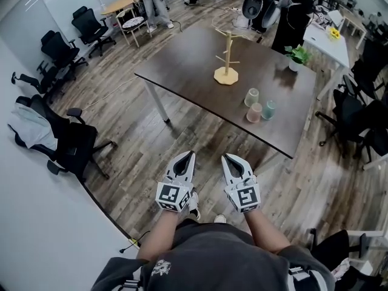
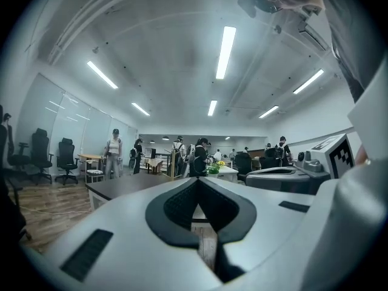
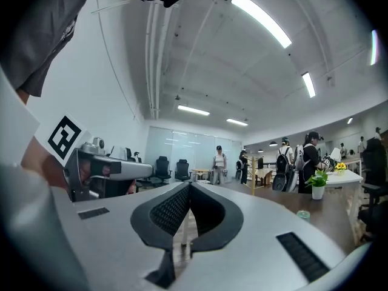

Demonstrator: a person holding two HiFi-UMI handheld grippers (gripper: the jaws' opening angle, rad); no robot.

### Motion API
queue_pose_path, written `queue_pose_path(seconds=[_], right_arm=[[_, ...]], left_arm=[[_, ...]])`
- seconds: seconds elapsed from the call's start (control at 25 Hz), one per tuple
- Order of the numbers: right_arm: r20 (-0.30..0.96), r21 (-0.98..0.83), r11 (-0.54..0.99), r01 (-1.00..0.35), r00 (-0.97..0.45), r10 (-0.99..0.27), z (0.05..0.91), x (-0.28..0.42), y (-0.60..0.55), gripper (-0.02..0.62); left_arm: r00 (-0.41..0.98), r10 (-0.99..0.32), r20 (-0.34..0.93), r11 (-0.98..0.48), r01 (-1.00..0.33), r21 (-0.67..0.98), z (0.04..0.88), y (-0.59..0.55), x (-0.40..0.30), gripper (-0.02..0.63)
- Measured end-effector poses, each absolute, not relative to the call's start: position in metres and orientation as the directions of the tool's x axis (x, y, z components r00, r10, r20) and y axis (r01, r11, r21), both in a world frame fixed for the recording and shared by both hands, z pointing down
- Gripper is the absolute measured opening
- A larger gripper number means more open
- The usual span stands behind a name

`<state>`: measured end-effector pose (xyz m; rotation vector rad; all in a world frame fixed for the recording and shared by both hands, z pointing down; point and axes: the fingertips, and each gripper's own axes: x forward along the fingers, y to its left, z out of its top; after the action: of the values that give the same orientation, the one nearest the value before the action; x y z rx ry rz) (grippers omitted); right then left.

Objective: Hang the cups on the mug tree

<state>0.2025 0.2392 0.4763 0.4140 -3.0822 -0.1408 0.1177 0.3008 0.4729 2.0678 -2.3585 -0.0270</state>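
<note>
Grey-brown plank floor (image 1: 151,132) lies open beneath me. My left gripper (image 1: 190,154) and right gripper (image 1: 225,157) point level, side by side, each with its jaws pressed together on nothing. A strip of bare floor separates their tips from the near edge of the dark bench (image 1: 194,59), whose closest corner juts towards me on the right. Three cups (image 1: 254,112) stand clustered close to that near edge, none hung on the mug tree (image 1: 227,56), which stands mid-bench, apart from them with clear surface around its base. A potted plant (image 1: 297,55) sits by the far right edge. Office chairs (image 1: 73,141) crowd the floor on my left.
</note>
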Motion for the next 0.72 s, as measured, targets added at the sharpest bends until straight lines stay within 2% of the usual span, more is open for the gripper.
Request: queue_pose_path(seconds=[0.24, 0.72], right_arm=[[0.033, 0.086, 0.948, -0.308, -0.950, -0.312, 0.478, 0.166, 0.212, 0.025], [0.045, 0.111, 0.920, -0.376, -0.923, -0.382, 0.471, 0.082, 0.185, 0.025]], left_arm=[[-0.089, -0.996, 0.004, 0.089, -0.995, -0.036, 0.476, 0.273, 0.075, 0.008], [0.026, -1.000, -0.002, -0.026, -0.999, -0.023, 0.471, 0.234, -0.001, 0.008]])
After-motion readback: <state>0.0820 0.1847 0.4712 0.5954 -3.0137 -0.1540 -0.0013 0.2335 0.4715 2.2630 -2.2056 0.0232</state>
